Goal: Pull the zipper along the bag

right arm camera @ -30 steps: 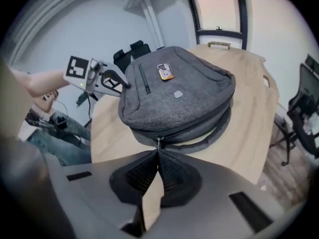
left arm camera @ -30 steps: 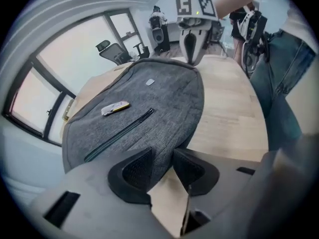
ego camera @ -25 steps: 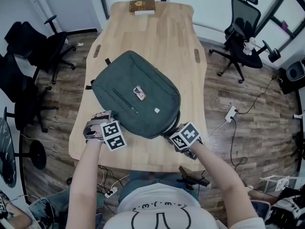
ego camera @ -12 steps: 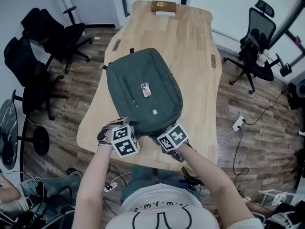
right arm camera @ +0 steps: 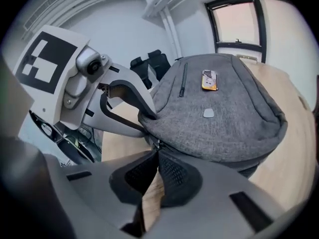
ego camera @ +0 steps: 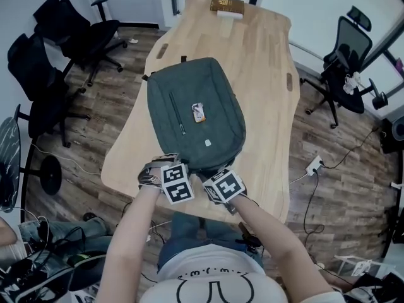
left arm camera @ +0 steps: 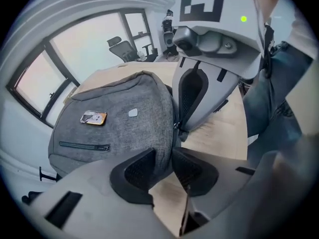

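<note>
Both tools are down at the near end of the grey bag [ego camera: 196, 115], which lies flat on the wooden counter [ego camera: 268, 62] with its long axis running straight away from the person toward the far end. The left tool [left arm camera: 167, 156] is closed narrow, pinching a fold of the bag's near edge. The right tool [right arm camera: 157, 156] sits just beside it, on its right, jaws drawn together on the small metal zipper pull [right arm camera: 157, 143] at the rim of the bag's grey top. So the pull is already in the right tool's grip, and the left one's hold lies on the side away from where the pull should go. That's the key here: by my reading, the run goes away from the left tool, round the near end to the person's right and then up the long side. The 2 tools are nearly touching now, so the right one has the whole run ahead of it.
</note>
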